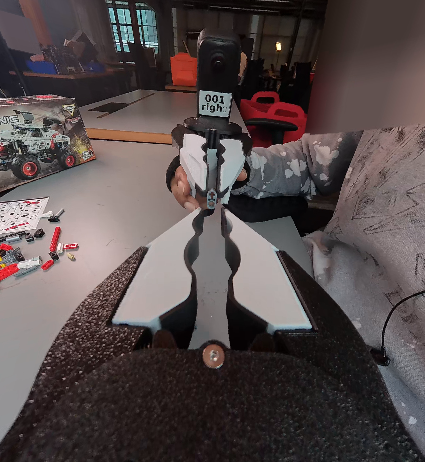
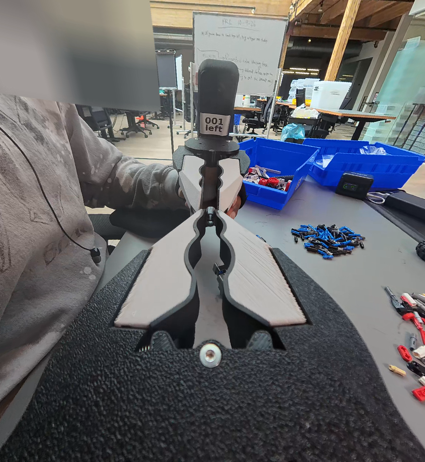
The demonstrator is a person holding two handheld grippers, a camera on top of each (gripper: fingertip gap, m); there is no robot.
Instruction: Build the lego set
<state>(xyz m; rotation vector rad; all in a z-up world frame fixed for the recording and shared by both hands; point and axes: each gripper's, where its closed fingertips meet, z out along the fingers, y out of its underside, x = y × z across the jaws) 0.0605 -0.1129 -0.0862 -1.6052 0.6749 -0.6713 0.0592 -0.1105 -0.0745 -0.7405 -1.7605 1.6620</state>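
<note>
1. Far left, on the table (image 1: 121, 190): set box (image 1: 31, 140), sticker sheet (image 1: 11, 212), loose red/grey parts (image 1: 19, 260). All well apart from both tools.
2. Centre: left gripper (image 1: 210, 212), fingers nearly together on what looks like a black pin (image 2: 209, 215); the grip itself isn't clear.
3. Right gripper (image 1: 211, 197) meets it tip to tip, fingers clamped on a small grey connector (image 1: 211, 198), its holes facing the pin.
4. Likely next: push the pin along the shared axis into a hole. The parts look nearly touching, so alignment matters most.
5. Right: pin pile (image 2: 327, 241), blue bins (image 2: 281, 200).
</note>
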